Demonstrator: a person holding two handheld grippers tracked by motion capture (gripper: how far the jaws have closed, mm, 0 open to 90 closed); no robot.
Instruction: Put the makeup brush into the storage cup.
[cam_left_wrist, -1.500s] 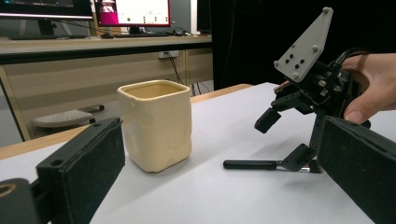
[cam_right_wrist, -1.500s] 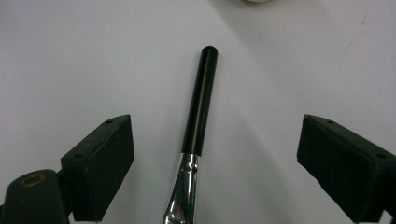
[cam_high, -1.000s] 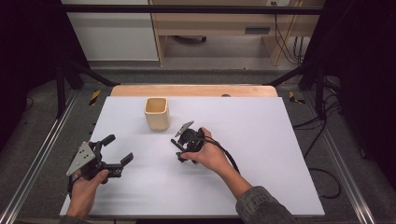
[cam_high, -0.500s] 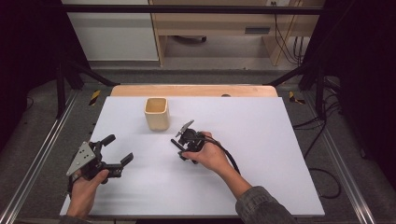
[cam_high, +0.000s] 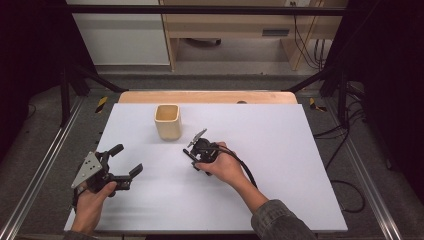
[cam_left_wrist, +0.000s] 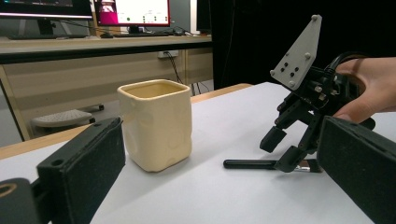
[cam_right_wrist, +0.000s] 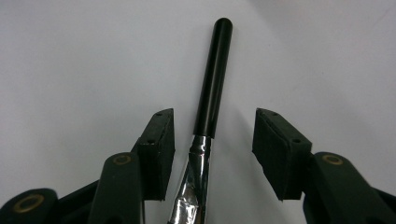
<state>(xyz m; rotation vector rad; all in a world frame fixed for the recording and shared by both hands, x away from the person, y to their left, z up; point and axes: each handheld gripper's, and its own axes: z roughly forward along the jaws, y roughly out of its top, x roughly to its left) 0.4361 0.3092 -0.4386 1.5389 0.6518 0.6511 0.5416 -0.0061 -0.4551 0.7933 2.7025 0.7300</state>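
right gripper (cam_high: 192, 150), jaws just closing in from a wider spread, straddles a slim black-handled tool with a foil-wrapped neck (cam_right_wrist: 212, 74) lying flat on the white tabletop (cam_high: 280, 150); its pads do not yet touch the handle. neither hand has shifted since the earlier frames. left gripper (cam_high: 127, 162), at 8 o'clock from the tool, rests with jaws apart, holding nothing. cream square ceramic cup (cam_high: 167, 121) stands at 11 o'clock of the tool, near it. wooden desks and lit monitors (cam_left_wrist: 133, 11) line the room behind.
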